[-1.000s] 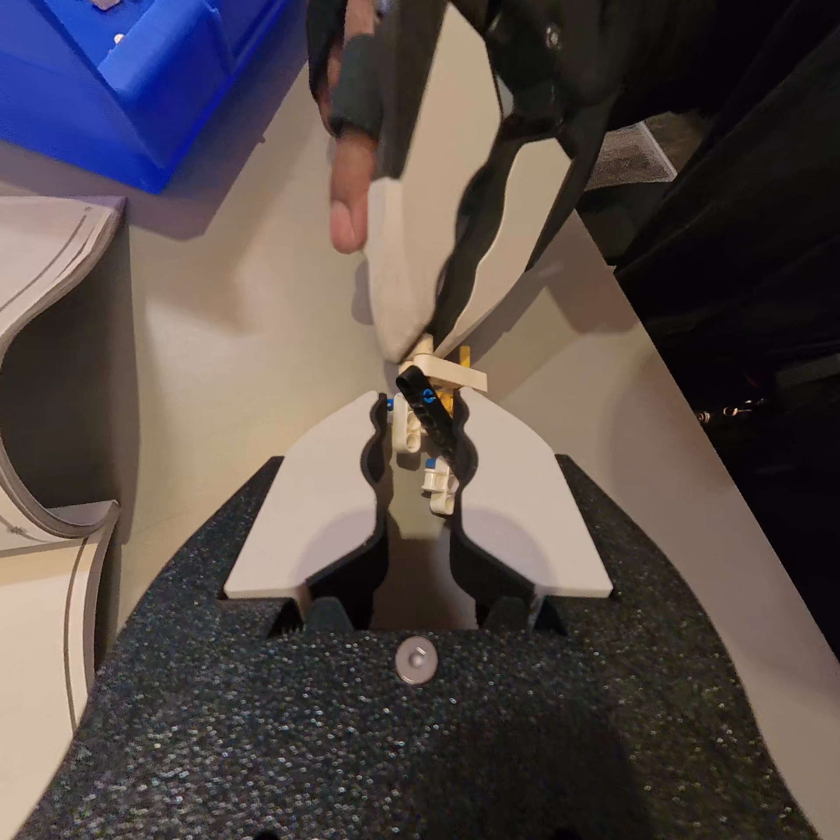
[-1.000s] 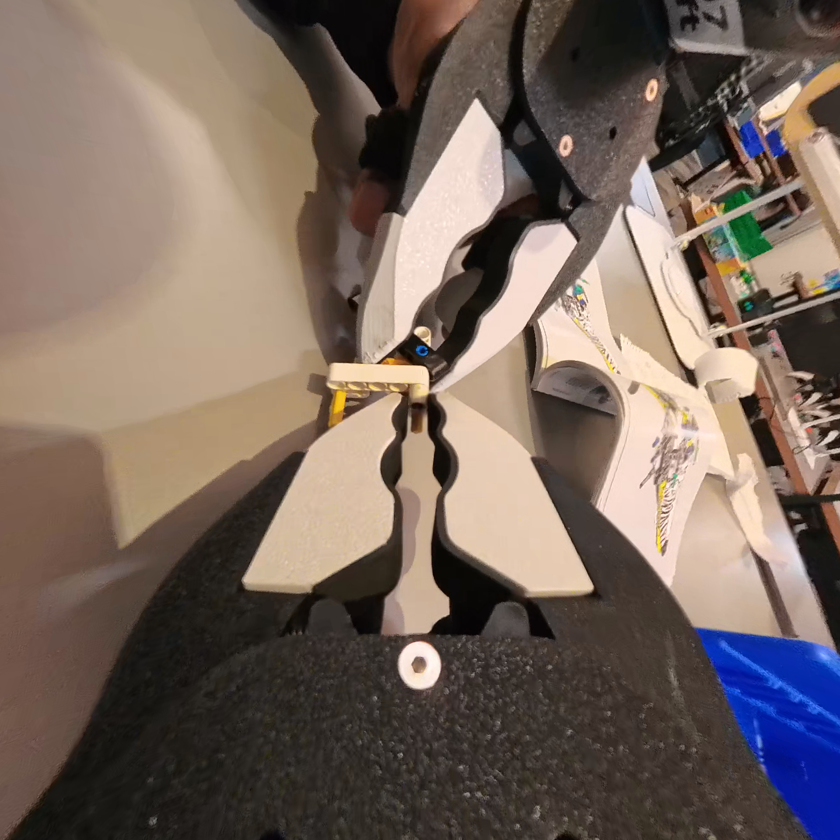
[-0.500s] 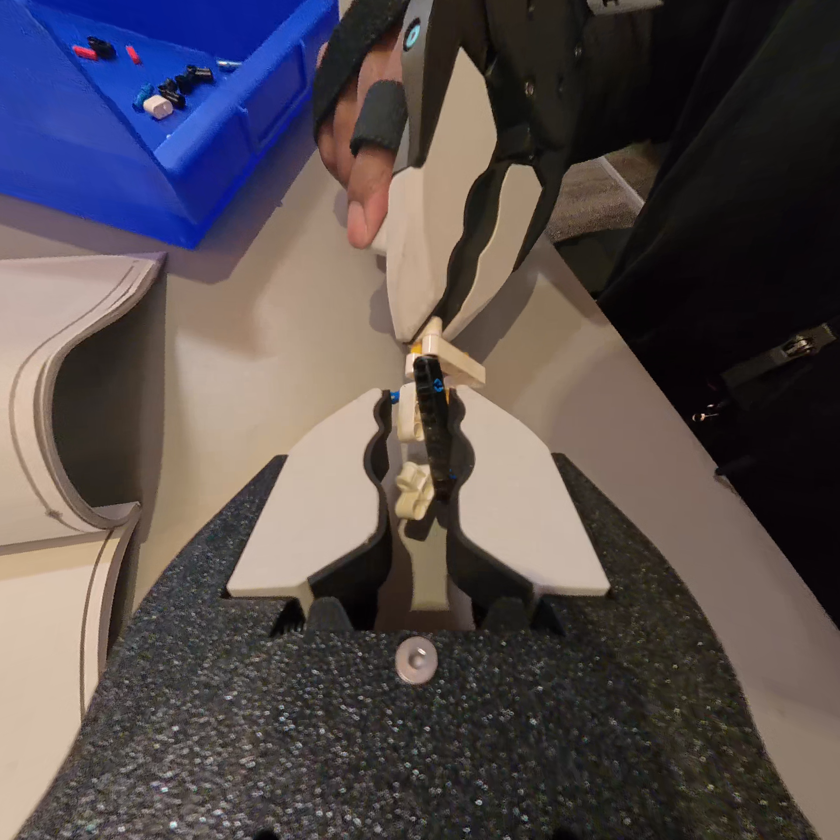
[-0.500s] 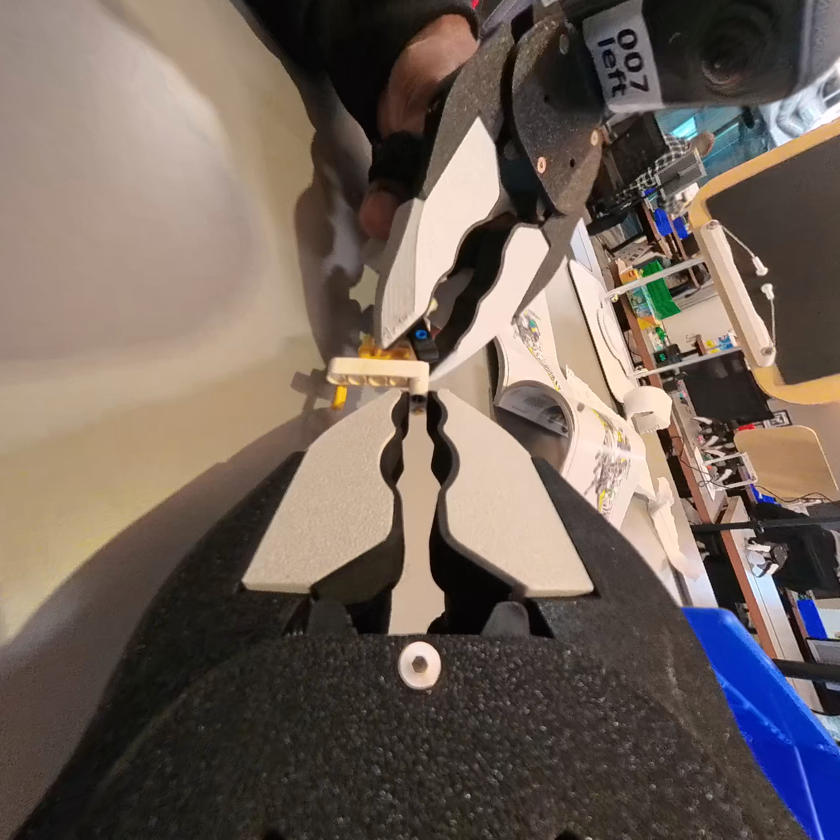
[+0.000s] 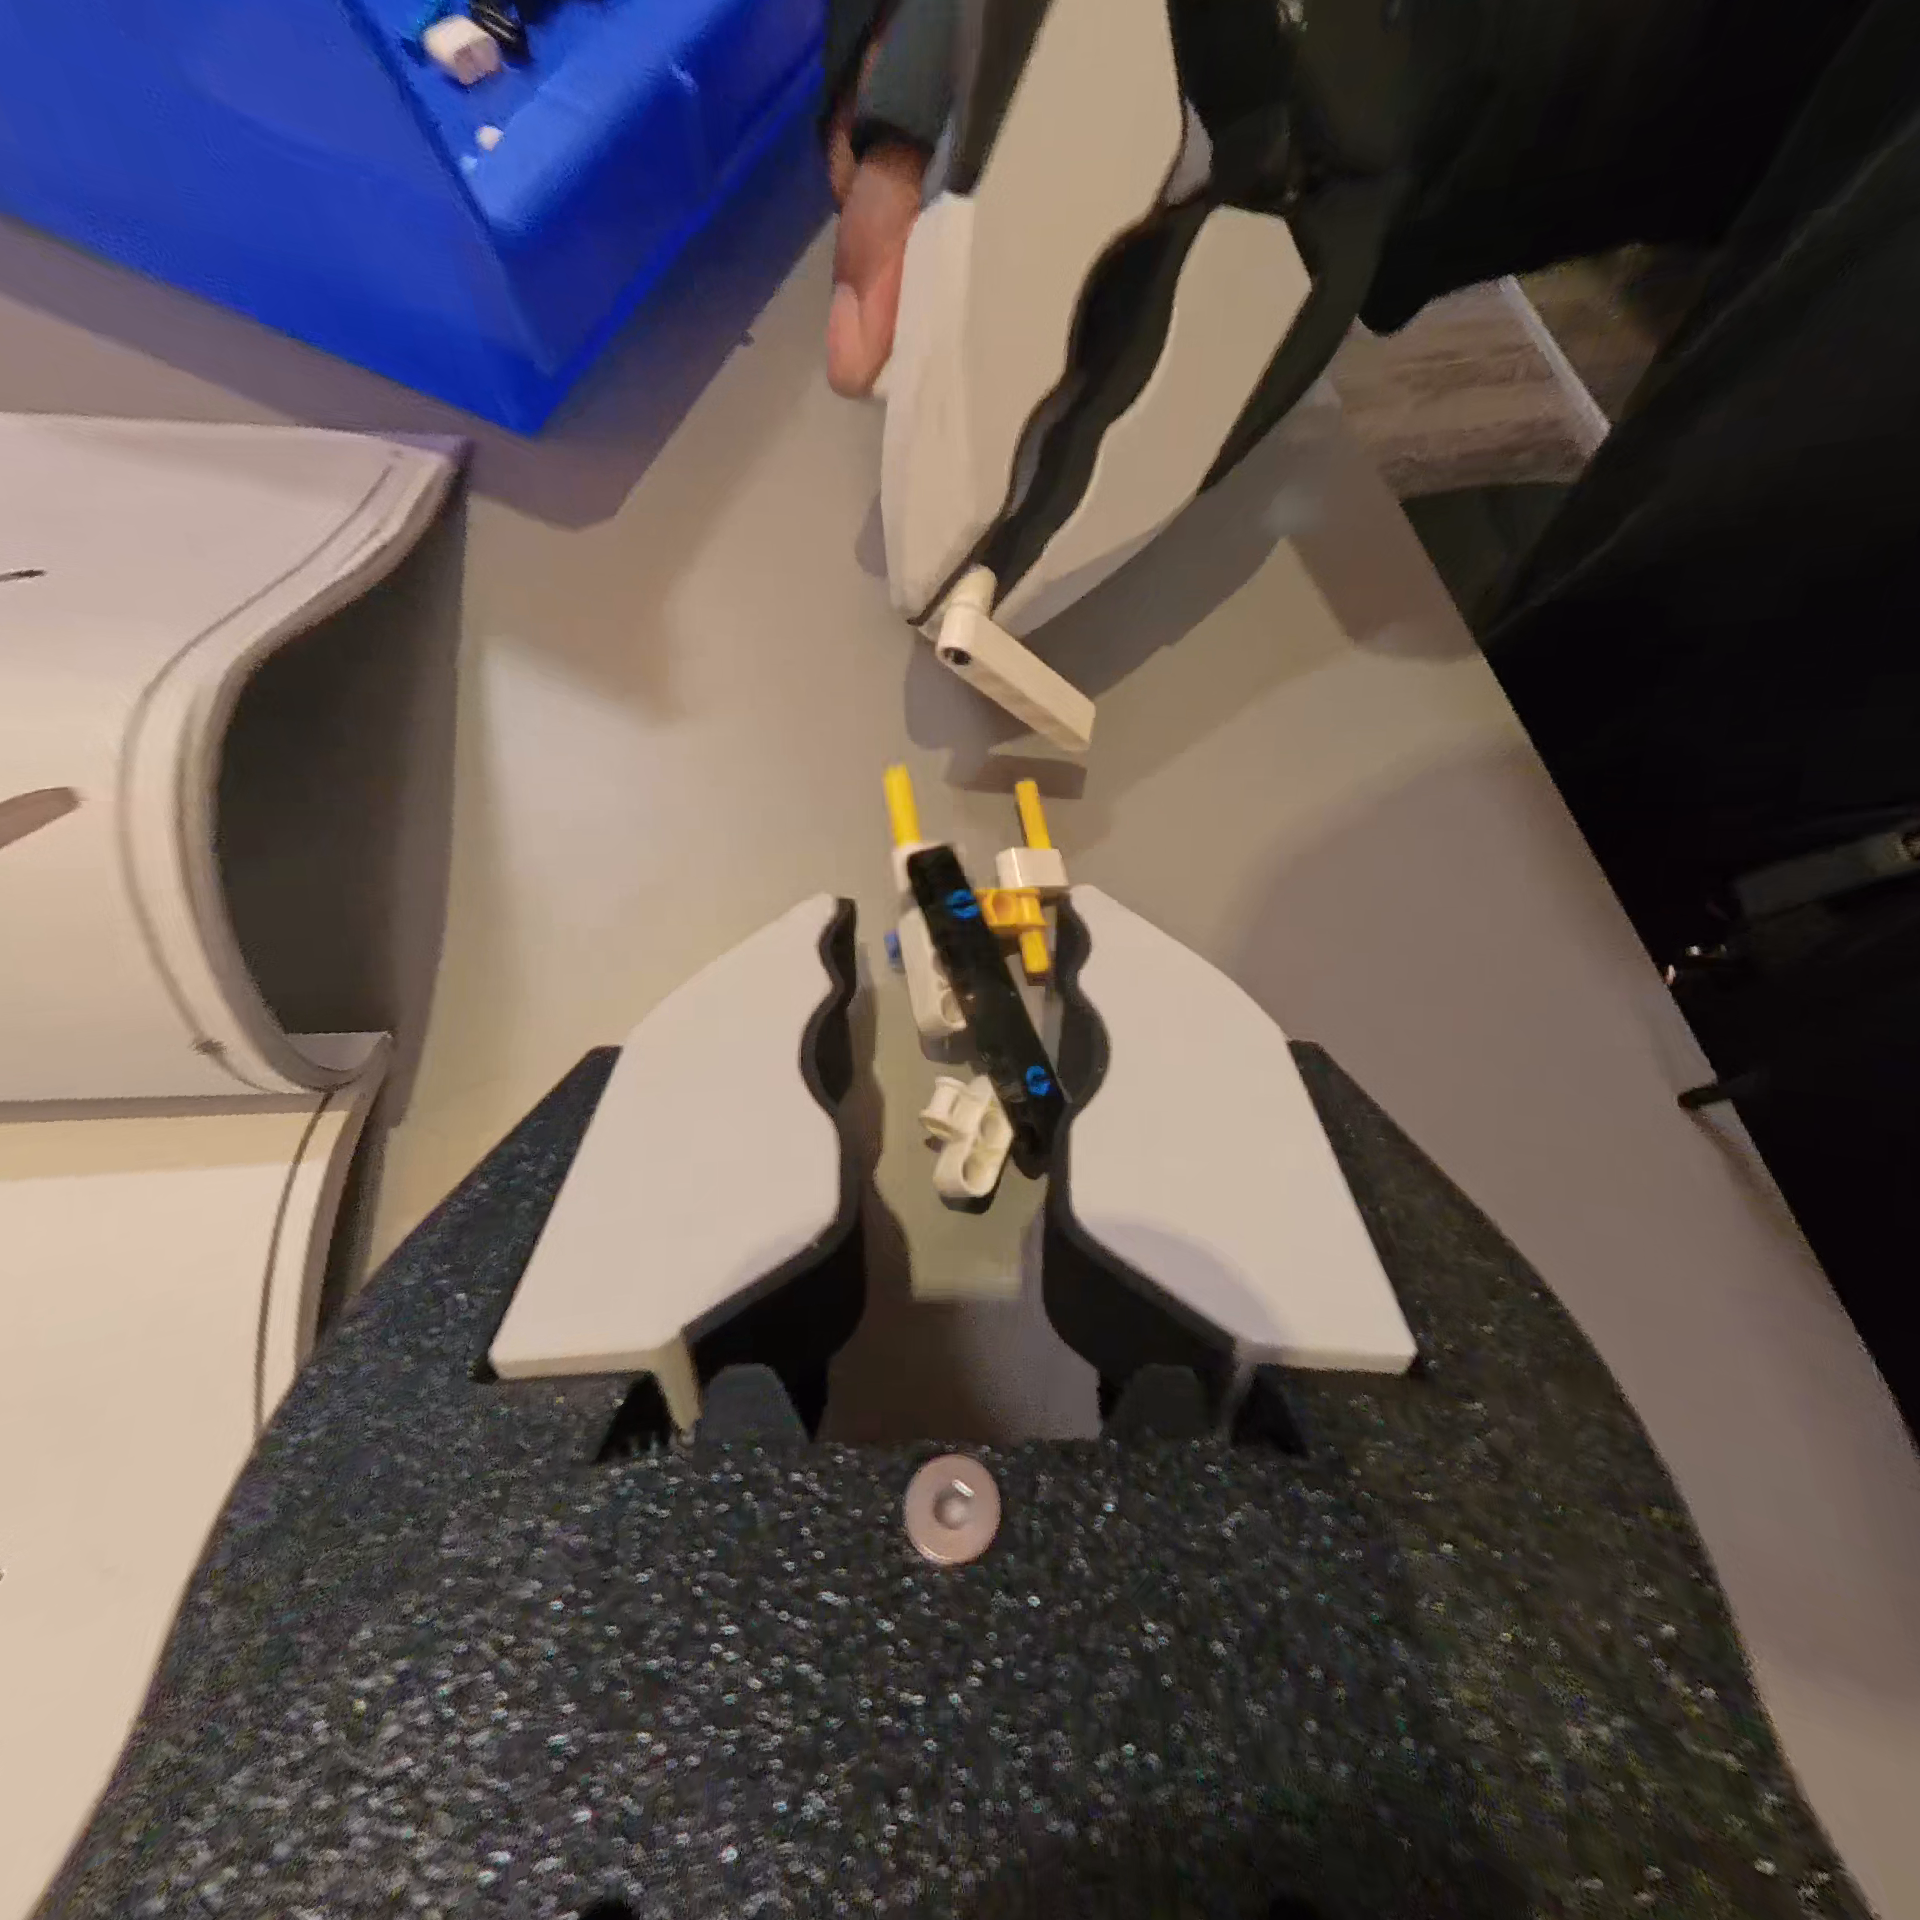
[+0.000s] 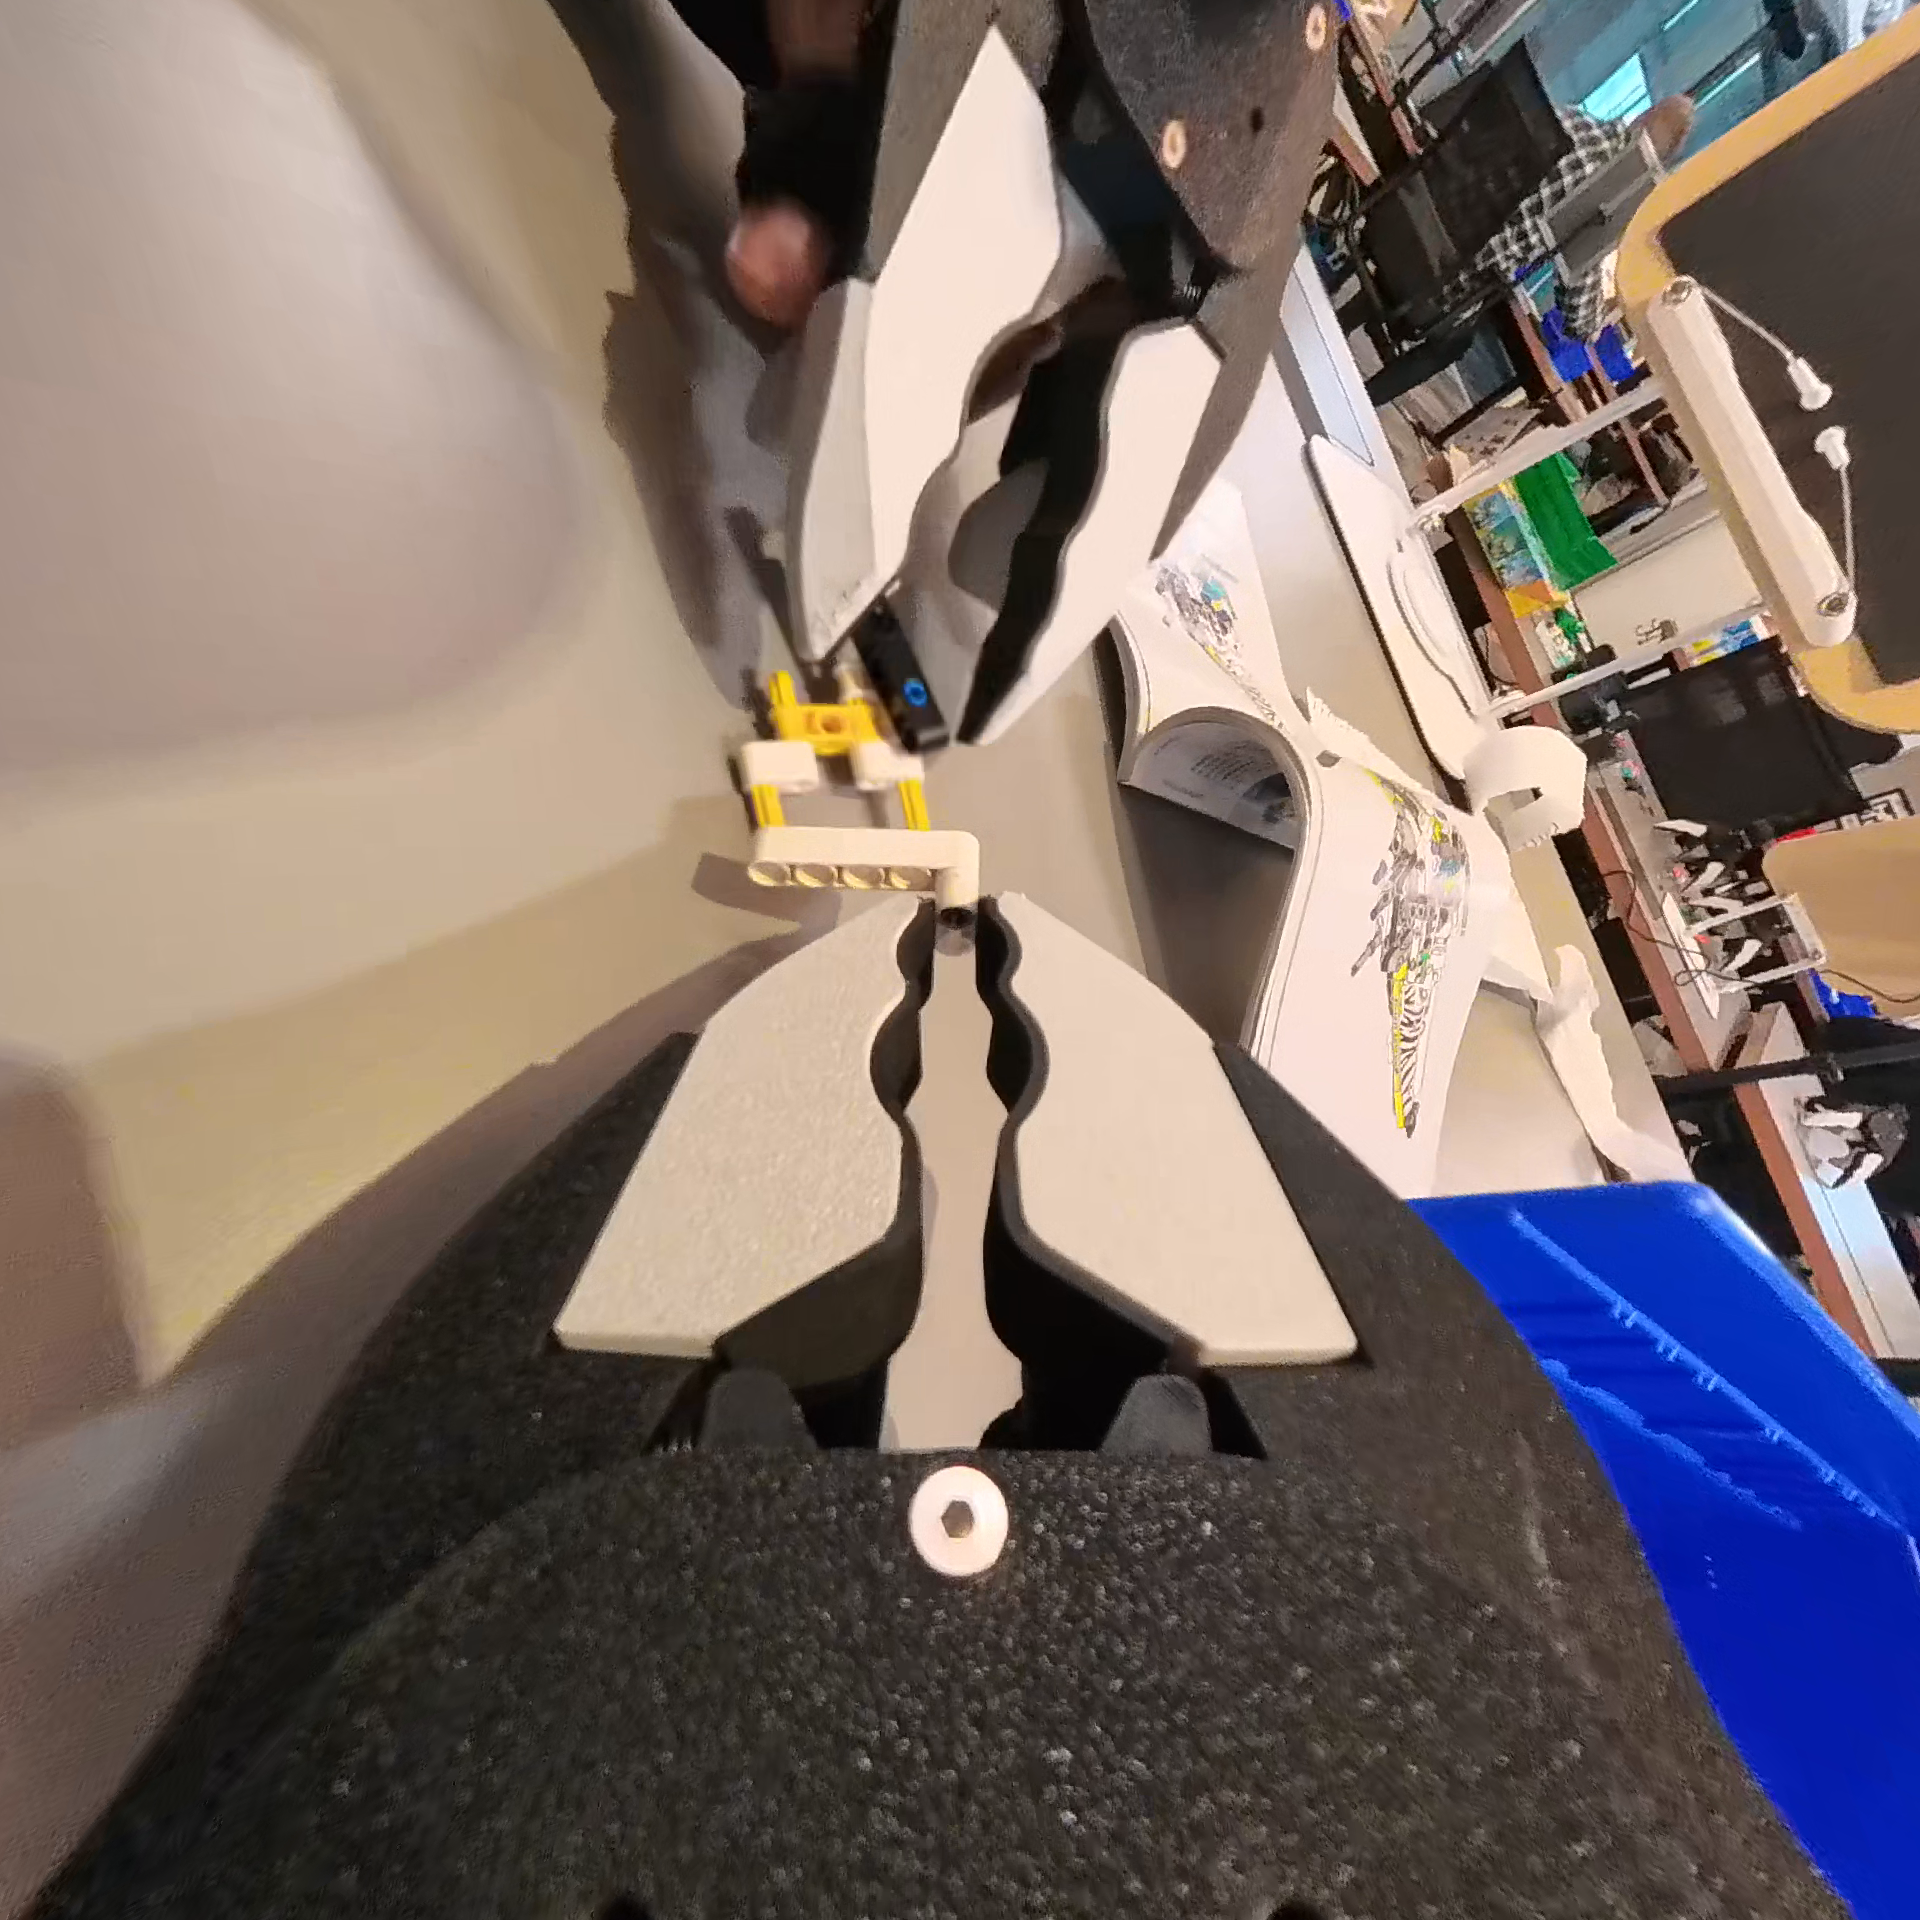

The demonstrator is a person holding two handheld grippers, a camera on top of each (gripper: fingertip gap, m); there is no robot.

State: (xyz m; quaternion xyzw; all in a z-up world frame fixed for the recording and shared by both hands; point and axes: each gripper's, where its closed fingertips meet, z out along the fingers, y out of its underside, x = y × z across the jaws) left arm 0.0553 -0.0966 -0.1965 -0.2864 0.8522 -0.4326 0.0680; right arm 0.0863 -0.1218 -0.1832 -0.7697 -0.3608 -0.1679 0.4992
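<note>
Beige tabletop (image 5: 644,727) carrying everything. Left gripper (image 5: 961,925) standing partly open, small brick assembly (image 5: 977,997) sitting between its fingers: black beam with blue pins, white connectors, yellow axles; right pad touching beam, left pad clear, so grasp looking slack. Beyond, right gripper (image 6: 956,914) pinching short leg of white L-shaped beam (image 6: 862,862), jaws nearly closed on it, beam hanging just past yellow axle tips. Farther off, blue bin (image 5: 312,177) and open booklet (image 6: 1351,831) lying on table.

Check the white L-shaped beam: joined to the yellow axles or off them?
Off. The white L-shaped beam sits clamped in the right gripper, clear of both yellow axles.
</note>
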